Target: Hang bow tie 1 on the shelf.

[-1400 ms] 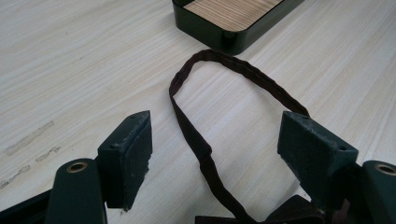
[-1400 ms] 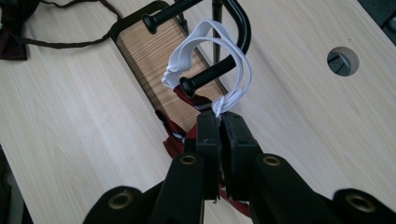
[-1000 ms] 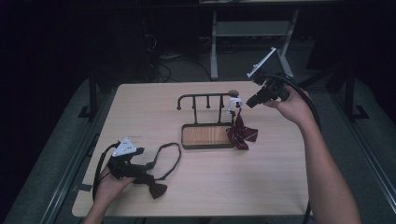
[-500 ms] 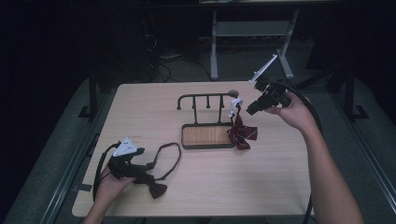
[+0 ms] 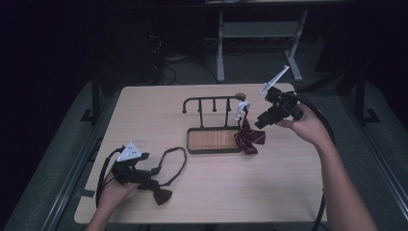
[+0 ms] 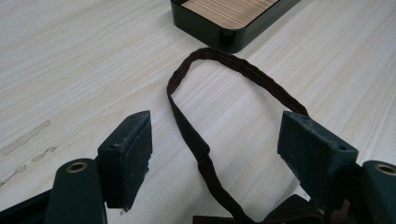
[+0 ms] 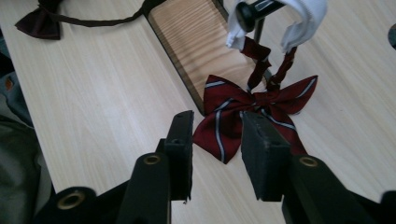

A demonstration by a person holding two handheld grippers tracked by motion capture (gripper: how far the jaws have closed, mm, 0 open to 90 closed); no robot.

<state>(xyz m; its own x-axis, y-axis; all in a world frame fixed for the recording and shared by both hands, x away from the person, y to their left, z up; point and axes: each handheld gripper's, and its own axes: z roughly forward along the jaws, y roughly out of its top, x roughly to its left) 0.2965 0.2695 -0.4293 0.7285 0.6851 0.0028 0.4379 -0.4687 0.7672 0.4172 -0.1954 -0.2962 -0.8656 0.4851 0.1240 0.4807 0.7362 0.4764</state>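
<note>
- Two bow ties in play: dark tie (image 5: 161, 195) flat on table (image 5: 288, 192) at left, left gripper (image 5: 146, 177) beside it, jaws wide, strap (image 6: 196, 144) between, ungripped.
- Rack (image 5: 214, 103) mid-table.
- Striped tie (image 5: 250, 138) hangs from rack's end peg; right gripper (image 5: 257, 124) has just opened, empty — hanging looks done.

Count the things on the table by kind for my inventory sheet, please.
Bow ties: 2, a red striped one hung on the rack and a dark one lying flat
Racks: 1
Total: 3
</note>
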